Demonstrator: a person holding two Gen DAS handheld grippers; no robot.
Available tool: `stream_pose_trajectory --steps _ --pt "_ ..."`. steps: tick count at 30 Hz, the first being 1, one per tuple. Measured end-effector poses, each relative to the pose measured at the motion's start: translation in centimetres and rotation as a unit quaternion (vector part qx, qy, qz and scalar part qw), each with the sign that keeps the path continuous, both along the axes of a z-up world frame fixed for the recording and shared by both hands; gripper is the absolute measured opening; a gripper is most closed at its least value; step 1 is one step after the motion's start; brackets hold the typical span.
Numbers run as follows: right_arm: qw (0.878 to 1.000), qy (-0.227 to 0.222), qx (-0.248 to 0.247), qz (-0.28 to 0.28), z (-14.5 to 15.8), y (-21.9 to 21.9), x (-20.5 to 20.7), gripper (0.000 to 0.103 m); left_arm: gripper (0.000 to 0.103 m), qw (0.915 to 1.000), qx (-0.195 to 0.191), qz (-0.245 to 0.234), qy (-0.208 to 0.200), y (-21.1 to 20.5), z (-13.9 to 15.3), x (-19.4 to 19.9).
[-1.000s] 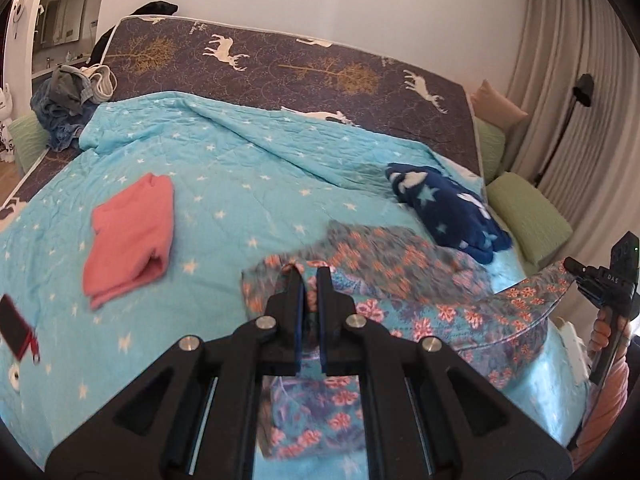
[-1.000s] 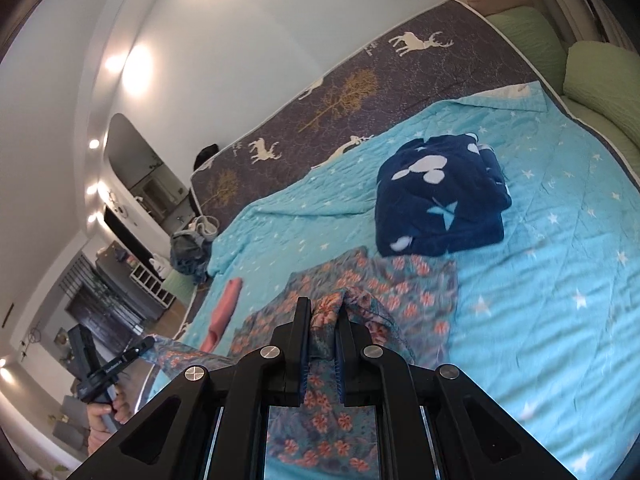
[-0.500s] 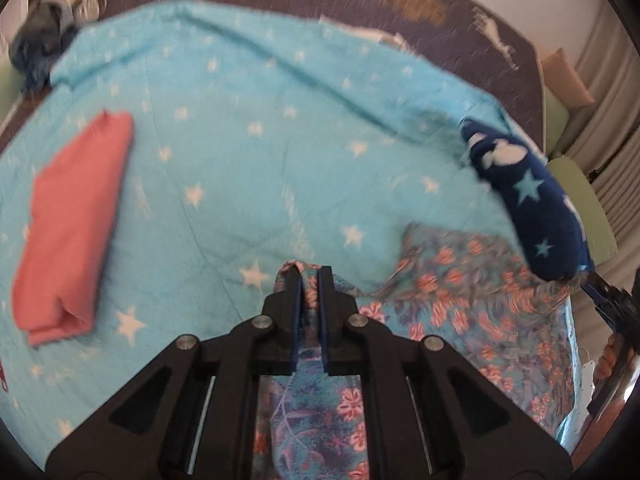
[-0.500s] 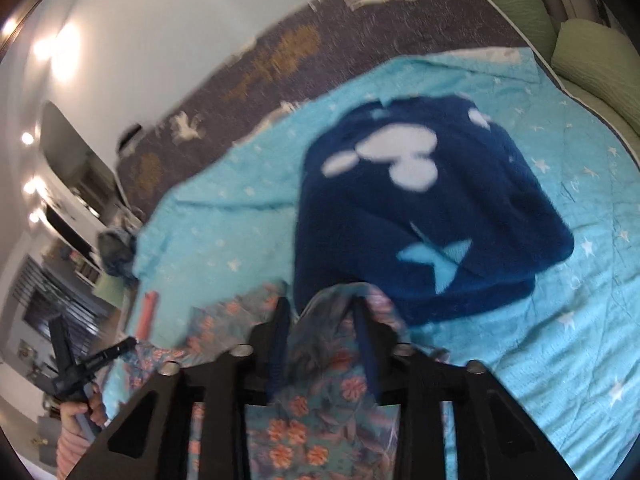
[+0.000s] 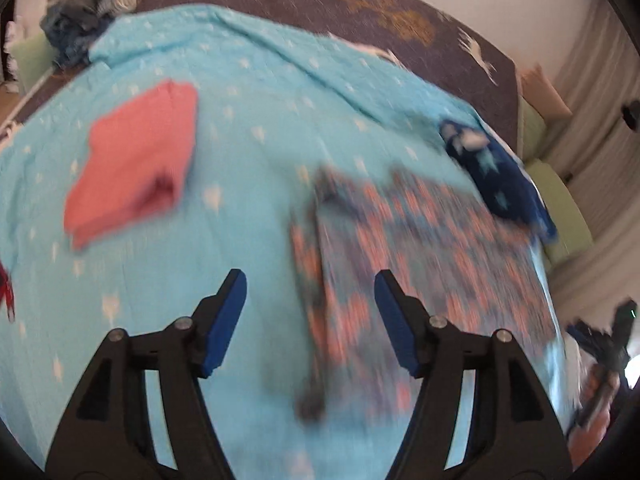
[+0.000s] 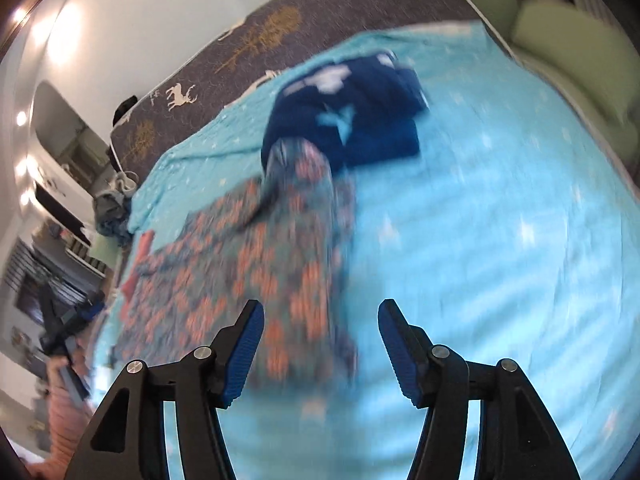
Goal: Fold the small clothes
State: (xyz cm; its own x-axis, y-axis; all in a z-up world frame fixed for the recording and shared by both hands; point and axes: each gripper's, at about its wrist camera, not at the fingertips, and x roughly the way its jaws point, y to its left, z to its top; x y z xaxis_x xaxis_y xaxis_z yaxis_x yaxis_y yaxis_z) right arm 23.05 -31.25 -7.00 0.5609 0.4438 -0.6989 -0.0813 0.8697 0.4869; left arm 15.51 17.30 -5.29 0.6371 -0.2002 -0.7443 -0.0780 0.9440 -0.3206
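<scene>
A floral garment lies spread on the turquoise star blanket, its far end against a dark blue star-print garment. My left gripper hovers over the floral garment's left edge with its jaws opening and its pads clear of the cloth. In the right wrist view the floral garment stretches left of centre. My right gripper hangs over its right edge, jaws also opening, with no cloth pinched. Both views are motion-blurred.
A folded pink garment lies to the left on the blanket. A heap of unfolded clothes sits at the far left corner of the dark deer-print mattress. Green cushions line the right side. A small red item pokes in at the left edge.
Both grippers were shut on corners of the floral garment and carried them forward over it. Now both have let go and drawn back, and the garment lies on the blanket.
</scene>
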Motion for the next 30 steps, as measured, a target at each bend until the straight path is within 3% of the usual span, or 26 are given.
stream_pose_trajectory --steps 3,4,6,9,14,17,18,19,20,21,22,24,25,30 --pt "0.999 0.014 0.036 -0.001 -1.2 0.0 -3.2 0.062 0.073 0.9996 0.011 -0.025 -0.012 -1.2 -0.5 -4.5" --pt "0.999 0.017 0.049 0.000 -1.6 0.1 -4.0 0.064 0.080 0.9996 0.011 -0.022 -0.018 -1.3 -0.6 -5.4" --pt "0.996 0.031 0.085 0.008 -2.5 0.6 -5.0 0.066 0.081 0.9996 -0.009 -0.020 -0.016 -1.4 -1.1 -7.0" --pt "0.992 0.050 0.112 0.014 -3.6 1.7 -5.0 0.066 0.081 0.9972 -0.064 -0.034 0.016 -2.0 -2.9 -7.7" --pt "0.992 0.041 0.115 -0.013 -4.5 3.0 -3.3 0.066 0.081 0.9971 -0.068 -0.024 0.023 -3.3 -4.9 -7.2" --pt "0.987 0.045 0.151 -0.017 -5.1 3.7 -1.7 0.066 0.081 0.9896 -0.143 -0.003 0.015 -2.6 -5.8 -5.8" --pt "0.986 0.045 0.159 -0.018 -5.2 4.0 -1.2 0.066 0.078 0.9876 -0.156 0.008 0.012 -2.4 -5.9 -5.2" --pt "0.985 0.046 0.164 -0.022 -5.3 4.2 -0.7 0.066 0.064 0.9865 -0.162 0.025 0.010 -2.2 -6.1 -4.6" --pt "0.984 0.046 0.168 -0.030 -5.4 4.5 -0.1 0.066 0.041 0.9858 -0.163 0.035 0.012 -2.1 -6.3 -4.1" --pt "0.983 0.045 0.172 -0.039 -5.5 4.7 0.5 0.066 0.028 0.9849 -0.168 0.041 0.016 -2.1 -6.5 -3.7" --pt "0.983 0.045 0.174 -0.043 -5.5 4.8 0.8 0.064 0.009 0.9823 -0.181 0.044 0.022 -1.9 -6.9 -3.2" --pt "0.985 0.039 0.159 -0.061 -5.4 4.9 1.5 0.031 0.008 0.9765 -0.207 0.055 0.021 -1.6 -7.1 -3.1" --pt "0.987 0.038 0.142 -0.067 -5.3 5.0 1.7 0.008 0.007 0.9763 -0.208 0.056 0.015 -1.7 -6.9 -3.2" --pt "0.988 0.001 0.136 -0.068 -3.1 5.3 0.8 0.007 0.007 0.9829 -0.177 0.038 -0.035 -2.5 -3.4 -4.6"
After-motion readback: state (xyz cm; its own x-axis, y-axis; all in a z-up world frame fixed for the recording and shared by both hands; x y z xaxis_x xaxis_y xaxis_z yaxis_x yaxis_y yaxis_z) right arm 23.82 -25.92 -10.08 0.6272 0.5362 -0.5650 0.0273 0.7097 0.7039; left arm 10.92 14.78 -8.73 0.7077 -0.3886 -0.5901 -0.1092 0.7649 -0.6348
